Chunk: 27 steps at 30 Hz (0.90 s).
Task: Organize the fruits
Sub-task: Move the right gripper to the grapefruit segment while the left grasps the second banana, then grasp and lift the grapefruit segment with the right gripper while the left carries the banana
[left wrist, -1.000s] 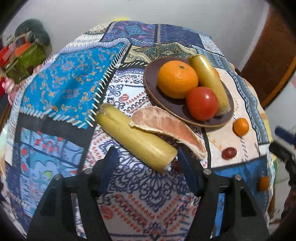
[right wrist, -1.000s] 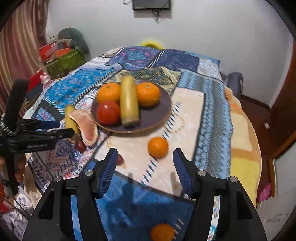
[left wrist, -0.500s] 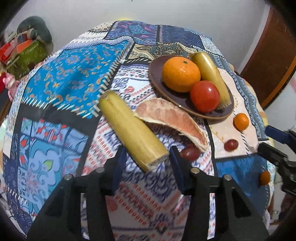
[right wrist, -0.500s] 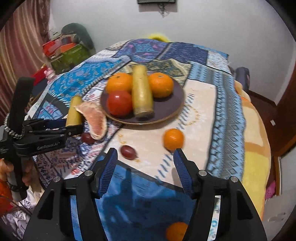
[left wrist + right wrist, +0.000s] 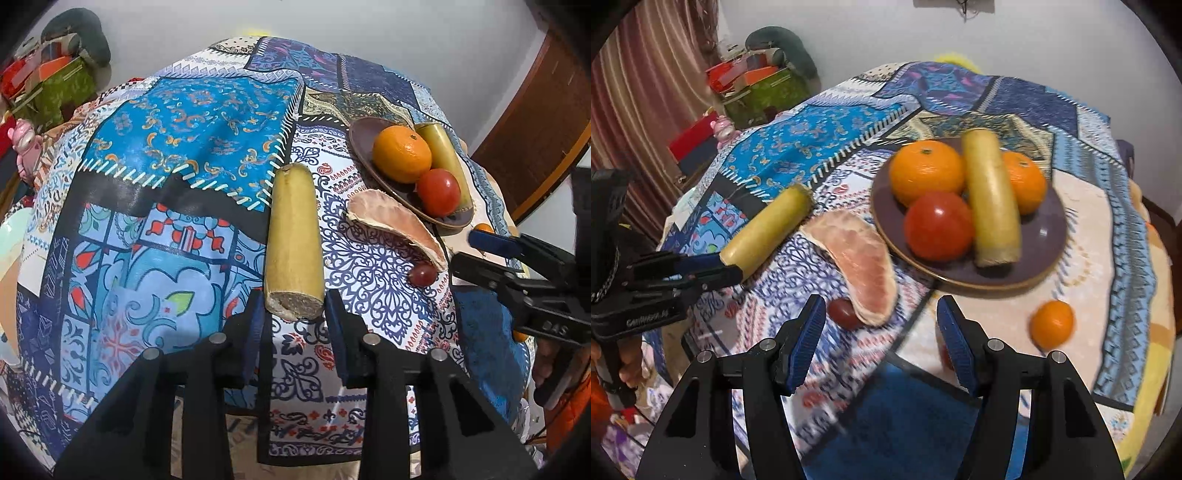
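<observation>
A yellow cut stalk (image 5: 293, 236) lies on the patchwork cloth. My left gripper (image 5: 294, 299) is closing, and its blue pads sit against both sides of the stalk's near end; the right wrist view shows the same grip (image 5: 735, 269). A brown plate (image 5: 1045, 251) holds two oranges (image 5: 925, 171), a tomato (image 5: 938, 225) and a second stalk (image 5: 991, 199). A pink pomelo segment (image 5: 866, 266) and a dark grape (image 5: 844, 314) lie in front of my right gripper (image 5: 882, 310), which stands open and holds nothing. A small orange (image 5: 1052, 324) sits to its right.
Boxes and soft toys (image 5: 757, 88) are piled beyond the table's far left edge, and a pink figure (image 5: 722, 127) stands near them. A brown door (image 5: 535, 110) is at the right. The cloth drops off at the near edge. A hand (image 5: 628, 369) holds the left gripper.
The left gripper moved up to the loose stalk and its jaws narrowed around the near end. The right gripper shifted left, from the small orange toward the pomelo segment and grape.
</observation>
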Available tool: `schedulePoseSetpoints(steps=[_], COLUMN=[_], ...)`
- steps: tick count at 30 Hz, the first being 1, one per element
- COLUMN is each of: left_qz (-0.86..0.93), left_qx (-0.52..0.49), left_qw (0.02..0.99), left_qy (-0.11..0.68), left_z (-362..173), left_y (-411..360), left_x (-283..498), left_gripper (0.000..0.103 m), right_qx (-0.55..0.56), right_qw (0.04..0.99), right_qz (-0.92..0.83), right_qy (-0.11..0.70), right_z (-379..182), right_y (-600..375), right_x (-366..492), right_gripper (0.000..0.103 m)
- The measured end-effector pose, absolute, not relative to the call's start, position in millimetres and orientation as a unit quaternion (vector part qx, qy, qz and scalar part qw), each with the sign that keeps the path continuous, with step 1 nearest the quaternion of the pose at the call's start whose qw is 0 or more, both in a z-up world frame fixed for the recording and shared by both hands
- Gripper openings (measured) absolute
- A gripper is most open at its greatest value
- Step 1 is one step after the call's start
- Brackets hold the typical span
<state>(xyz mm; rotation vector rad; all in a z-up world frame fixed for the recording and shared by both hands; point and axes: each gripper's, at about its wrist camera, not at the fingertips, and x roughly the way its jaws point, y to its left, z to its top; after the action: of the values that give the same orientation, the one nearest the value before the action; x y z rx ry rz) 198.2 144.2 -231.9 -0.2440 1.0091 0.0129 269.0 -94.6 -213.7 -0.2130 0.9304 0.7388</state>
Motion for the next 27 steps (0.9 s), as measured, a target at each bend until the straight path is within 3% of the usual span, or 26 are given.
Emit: schedulePoseSetpoints(steps=[6, 17, 24, 27], left_qz=[0.000, -0.007, -0.005, -0.009], left_qx=[-0.089, -0.120, -0.108, -0.112], left_qw=[0.880, 0.859, 0.859, 0.860], left_qy=[0.467, 0.499, 0.500, 0.498], left_z=[-221, -245, -250, -250], left_y=[140, 152, 147, 149], left_x=[210, 266, 277, 277], left_gripper=[0.051, 0.050, 0.034, 0.034], right_qx=[-0.101, -0.088, -0.081, -0.098], right_qw=[0.809, 0.800, 0.799, 0.806], right_qz=[0.357, 0.364, 0.362, 0.354], right_qy=[0.456, 0.469, 0.473, 0.463], right_z=[-225, -245, -244, -245], right_y=[-76, -60, -55, -52], right_x=[283, 289, 295, 293], right_gripper=[0.059, 0.055, 0.053, 0.041])
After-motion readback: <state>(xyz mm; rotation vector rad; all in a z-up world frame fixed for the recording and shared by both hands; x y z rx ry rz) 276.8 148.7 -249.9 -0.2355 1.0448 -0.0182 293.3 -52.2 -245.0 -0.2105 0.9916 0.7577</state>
